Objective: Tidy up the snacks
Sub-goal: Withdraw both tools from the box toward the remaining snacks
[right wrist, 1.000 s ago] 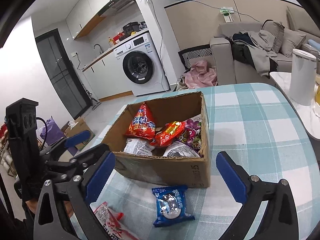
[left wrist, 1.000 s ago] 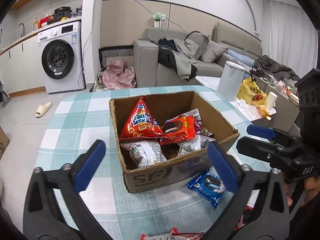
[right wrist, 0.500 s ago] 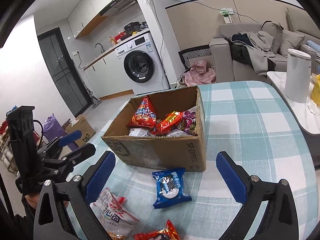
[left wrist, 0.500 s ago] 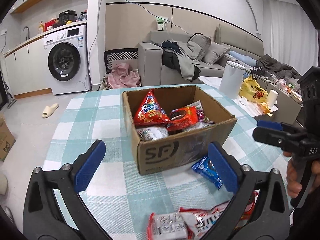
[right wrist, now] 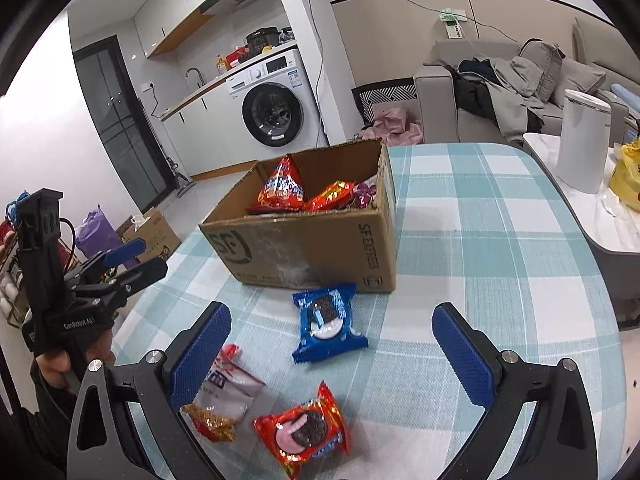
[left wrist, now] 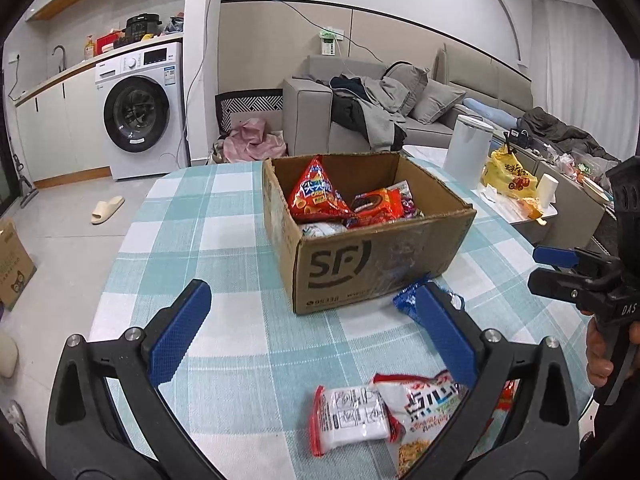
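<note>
A: The right gripper [right wrist: 331, 342] hangs above the checked table [right wrist: 480, 248], blue pads spread wide and holding nothing. Between them lies the blue cookie packet [right wrist: 328, 322], cookie picture up, its long axis running away toward the cardboard box [right wrist: 304, 248].

B: And the left gripper [left wrist: 312, 330]?

A: Spread and empty too. Its right pad hides most of the blue packet. The white noodle bag [left wrist: 424, 412] below is partly covered; its print is probably unreadable.
</note>
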